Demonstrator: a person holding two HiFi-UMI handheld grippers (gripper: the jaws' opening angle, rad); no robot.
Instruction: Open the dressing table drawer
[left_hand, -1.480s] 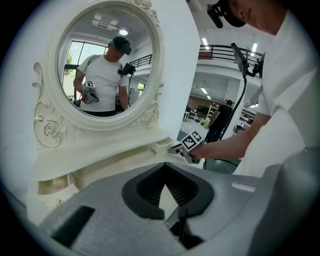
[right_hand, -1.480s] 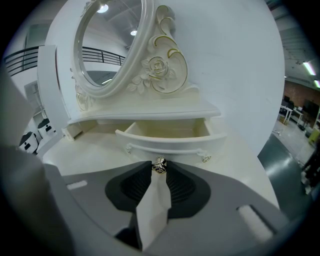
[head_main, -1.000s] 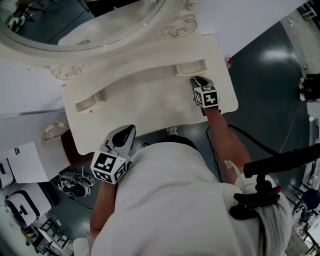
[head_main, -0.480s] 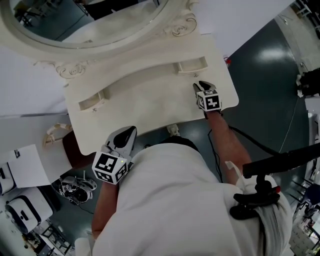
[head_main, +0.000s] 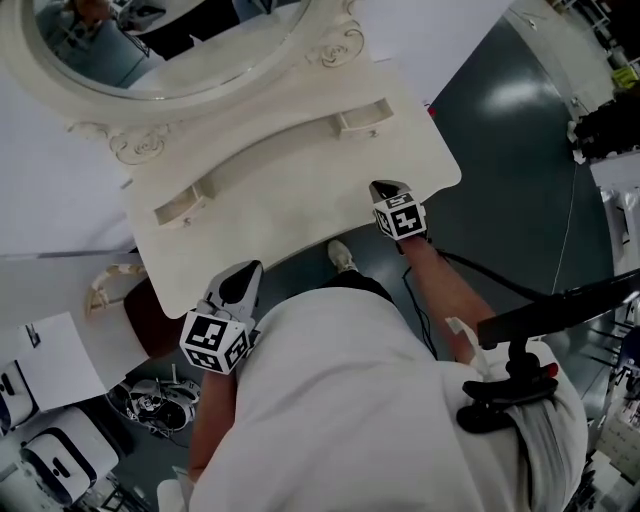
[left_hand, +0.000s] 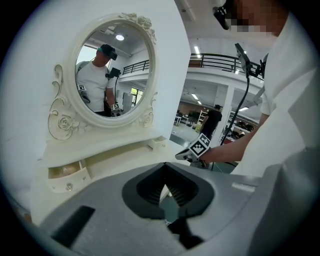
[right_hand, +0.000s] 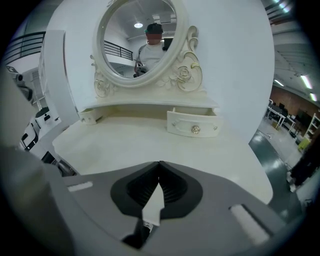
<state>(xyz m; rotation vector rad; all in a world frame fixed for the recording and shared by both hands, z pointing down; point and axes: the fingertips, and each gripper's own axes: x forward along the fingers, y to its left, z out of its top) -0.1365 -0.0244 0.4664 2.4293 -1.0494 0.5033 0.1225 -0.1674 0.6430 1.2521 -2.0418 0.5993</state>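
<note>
A: Your right gripper hangs over the front right part of the bench, tilted down toward it. Its jaws have just closed. They are pressed together with nothing between them.

B: Agreed. In your right gripper view the right drawer is straight ahead, below the oval mirror. Its front, with the small knob, stands a little out from the shelf. Your jaws are well apart from it.

A: Your left gripper is at the bench's front left edge, close by your white shirt. Its jaws meet at the tips too, and they pinch nothing.

B: In your left gripper view the left drawer sits at the other end of that shelf, also drawn out somewhat. Something pale and round lies inside it, but I can't tell what it is.

A: Neither of your grippers is on a drawer. Both drawers are at the back of the bench, and both grippers are at its front.
</note>
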